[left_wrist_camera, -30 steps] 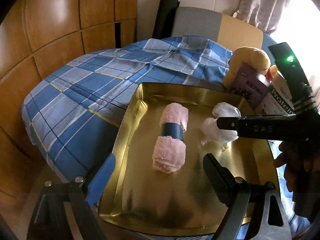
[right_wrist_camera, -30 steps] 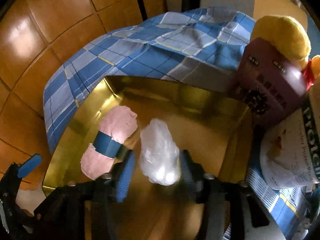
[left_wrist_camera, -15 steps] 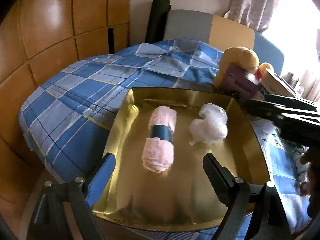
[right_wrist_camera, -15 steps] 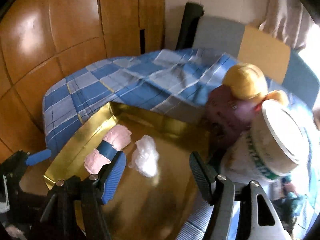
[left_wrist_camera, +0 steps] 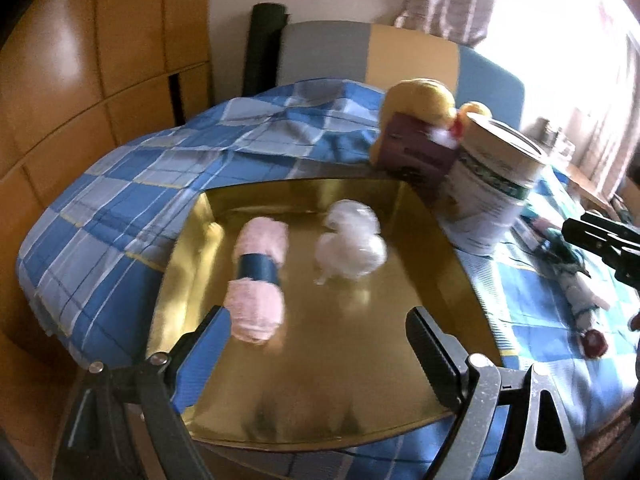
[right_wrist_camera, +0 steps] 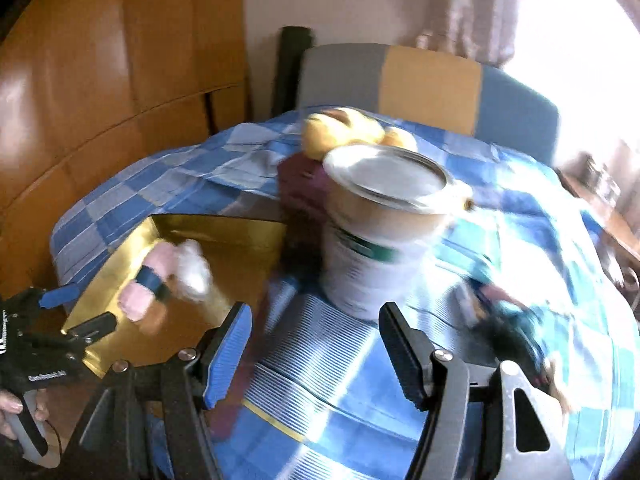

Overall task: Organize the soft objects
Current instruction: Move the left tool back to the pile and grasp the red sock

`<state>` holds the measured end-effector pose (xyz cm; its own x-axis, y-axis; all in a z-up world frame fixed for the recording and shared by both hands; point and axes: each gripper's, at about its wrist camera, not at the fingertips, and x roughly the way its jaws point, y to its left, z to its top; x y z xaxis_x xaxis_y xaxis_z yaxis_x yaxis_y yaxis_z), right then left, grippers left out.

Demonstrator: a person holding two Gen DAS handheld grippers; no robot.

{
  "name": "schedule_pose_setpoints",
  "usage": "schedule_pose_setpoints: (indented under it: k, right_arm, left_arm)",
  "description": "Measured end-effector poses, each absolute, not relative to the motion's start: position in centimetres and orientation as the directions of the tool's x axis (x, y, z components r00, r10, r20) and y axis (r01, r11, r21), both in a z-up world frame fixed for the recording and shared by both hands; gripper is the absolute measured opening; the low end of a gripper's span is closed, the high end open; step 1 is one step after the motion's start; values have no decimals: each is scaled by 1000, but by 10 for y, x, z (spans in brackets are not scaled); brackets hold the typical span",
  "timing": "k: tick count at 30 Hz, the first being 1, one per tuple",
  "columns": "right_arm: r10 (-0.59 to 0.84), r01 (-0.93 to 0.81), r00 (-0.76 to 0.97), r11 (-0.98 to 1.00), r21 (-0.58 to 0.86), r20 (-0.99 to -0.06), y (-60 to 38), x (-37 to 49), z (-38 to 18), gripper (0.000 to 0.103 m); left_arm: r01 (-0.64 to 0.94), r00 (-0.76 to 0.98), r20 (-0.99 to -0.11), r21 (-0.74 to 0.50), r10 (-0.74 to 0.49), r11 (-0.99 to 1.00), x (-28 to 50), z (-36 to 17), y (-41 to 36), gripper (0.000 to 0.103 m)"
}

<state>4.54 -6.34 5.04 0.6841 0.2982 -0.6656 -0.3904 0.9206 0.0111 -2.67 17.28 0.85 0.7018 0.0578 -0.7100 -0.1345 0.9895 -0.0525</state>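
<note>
Gold tray [left_wrist_camera: 436, 240] mid-frame holds pink towel roll [left_wrist_camera: 258, 280] and white plastic wad [left_wrist_camera: 352, 242], side by side, likely the collection spot. Left gripper [left_wrist_camera: 320, 344] jaws wide, empty, over the tray's near edge. Right gripper [right_wrist_camera: 316, 352] jaws wide, empty, facing tin can [right_wrist_camera: 380, 232]; small doll [right_wrist_camera: 508, 320] lies right-center on the cloth, probably next.

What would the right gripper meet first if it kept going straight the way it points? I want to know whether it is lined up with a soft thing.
Probably the white canister, not a soft item: it stands straight ahead of the open right gripper. Depth is unclear through blur.
</note>
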Motion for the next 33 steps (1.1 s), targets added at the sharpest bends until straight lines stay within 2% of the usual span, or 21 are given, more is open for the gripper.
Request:
schedule_pose_setpoints:
  k: [9, 16, 20, 22, 24, 29, 33]
  right_arm:
    - [150, -100, 750, 988, 114, -644, -179, 27, 57, 67]
    - [17, 147, 773, 968, 205, -634, -275, -3, 67, 67]
    - [-45, 255, 756, 939, 231, -653, -313, -19, 62, 67]
    - [-56, 284, 746, 928, 242, -663, -325, -25, 57, 67]
    - [-68, 306, 740, 920, 245, -670, -332, -30, 54, 67]
    - [-75, 326, 735, 911, 254, -674, -343, -43, 50, 67]
    - [-81, 339, 746, 900, 274, -661, -357, -54, 53, 67]
  left_arm:
    - [106, 710, -692, -74, -128, 992, -18, 25, 116, 90]
    - [354, 632, -712, -85, -305, 931, -4, 26, 40, 89]
    - [492, 525, -745, -128, -411, 861, 3, 15, -8, 76]
    - [541, 468, -760, -157, -451, 826, 5, 9, -32, 73]
    - [588, 440, -761, -158, -477, 793, 3, 7, -53, 64]
    - [763, 348, -748, -123, -565, 634, -10, 5, -120, 57]
    - [848, 302, -757, -65, -579, 527, -12, 1, -171, 57]
